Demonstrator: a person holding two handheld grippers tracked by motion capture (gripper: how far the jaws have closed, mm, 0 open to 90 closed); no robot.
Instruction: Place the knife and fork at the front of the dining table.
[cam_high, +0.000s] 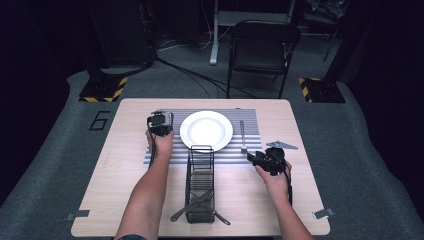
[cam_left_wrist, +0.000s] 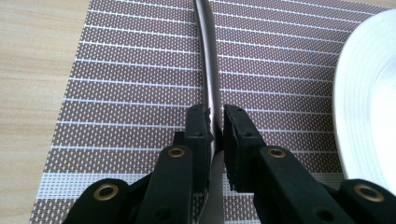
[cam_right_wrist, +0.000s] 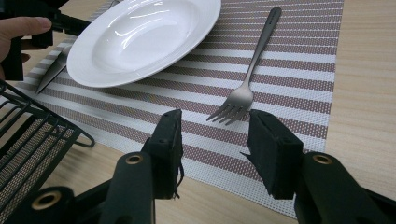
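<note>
On the striped placemat near the far edge of the table, a white plate sits in the middle. L gripper is at the mat's left edge, jaws closed tight on a knife that lies beside the plate. R gripper hovers at the mat's near right corner, jaws wide apart w/ nothing between; the fork lies just ahead, tines toward it. A black wire basket w/ cutlery stands at the near edge.
</note>
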